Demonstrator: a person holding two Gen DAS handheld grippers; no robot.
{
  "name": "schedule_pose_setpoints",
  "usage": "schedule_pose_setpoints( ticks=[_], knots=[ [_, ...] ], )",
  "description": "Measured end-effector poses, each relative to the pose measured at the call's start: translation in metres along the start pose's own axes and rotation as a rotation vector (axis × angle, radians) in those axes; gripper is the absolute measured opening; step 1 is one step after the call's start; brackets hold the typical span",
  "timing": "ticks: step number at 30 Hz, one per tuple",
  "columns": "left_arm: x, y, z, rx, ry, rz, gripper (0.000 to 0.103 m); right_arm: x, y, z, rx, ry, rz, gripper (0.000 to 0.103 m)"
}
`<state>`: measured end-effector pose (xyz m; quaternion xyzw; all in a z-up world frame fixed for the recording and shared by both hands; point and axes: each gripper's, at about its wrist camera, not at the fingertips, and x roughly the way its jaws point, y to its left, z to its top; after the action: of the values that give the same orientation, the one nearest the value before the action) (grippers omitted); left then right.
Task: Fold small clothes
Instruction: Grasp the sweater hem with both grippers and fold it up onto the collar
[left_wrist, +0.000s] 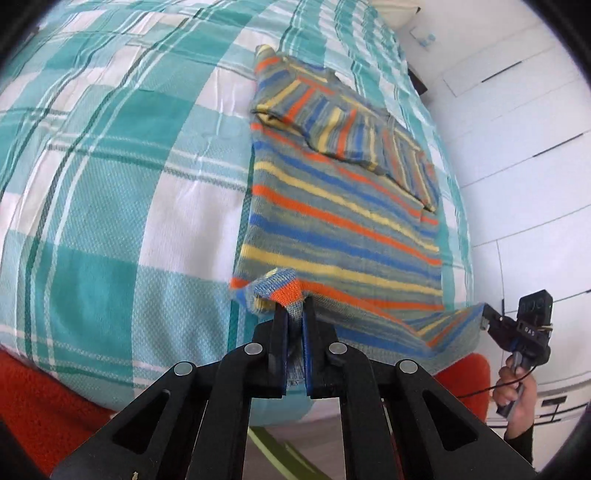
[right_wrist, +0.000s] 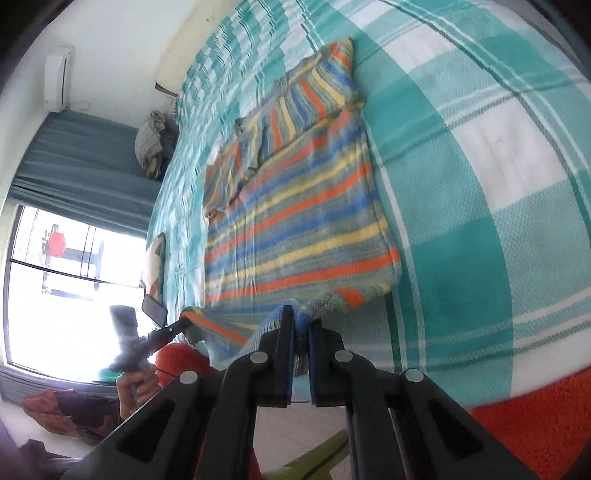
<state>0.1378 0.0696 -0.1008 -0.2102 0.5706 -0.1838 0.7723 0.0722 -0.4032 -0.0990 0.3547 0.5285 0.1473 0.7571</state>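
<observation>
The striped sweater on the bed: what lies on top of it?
On the striped sweater, only its own sleeves lie folded across the chest. The checked bedcover beneath is hidden where the sweater covers it.

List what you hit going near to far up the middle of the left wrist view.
Left gripper shut on the sweater's near hem corner → striped sweater body lying flat → sleeves folded across its top → checked bedspread.
</observation>
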Motion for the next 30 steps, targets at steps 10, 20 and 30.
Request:
schedule_pose_setpoints(
  ticks=[10, 20, 30],
  knots=[
    [0.074, -0.021, 0.213, -0.035, -0.132, 0.053, 0.004, 0.051, 0.019, 0.197, -0.071, -0.253, -0.063, 0.006],
    [0.132, 0.014, 0.298, -0.199, -0.146, 0.177, 0.031, 0.134, -0.047, 0.297, 0.139, -0.225, -0.049, 0.013],
    [0.097, -0.021, 0.246, 0.185, -0.044, 0.138, 0.051, 0.089, -0.012, 0.283, -0.026, -0.192, -0.074, 0.039]
  ],
)
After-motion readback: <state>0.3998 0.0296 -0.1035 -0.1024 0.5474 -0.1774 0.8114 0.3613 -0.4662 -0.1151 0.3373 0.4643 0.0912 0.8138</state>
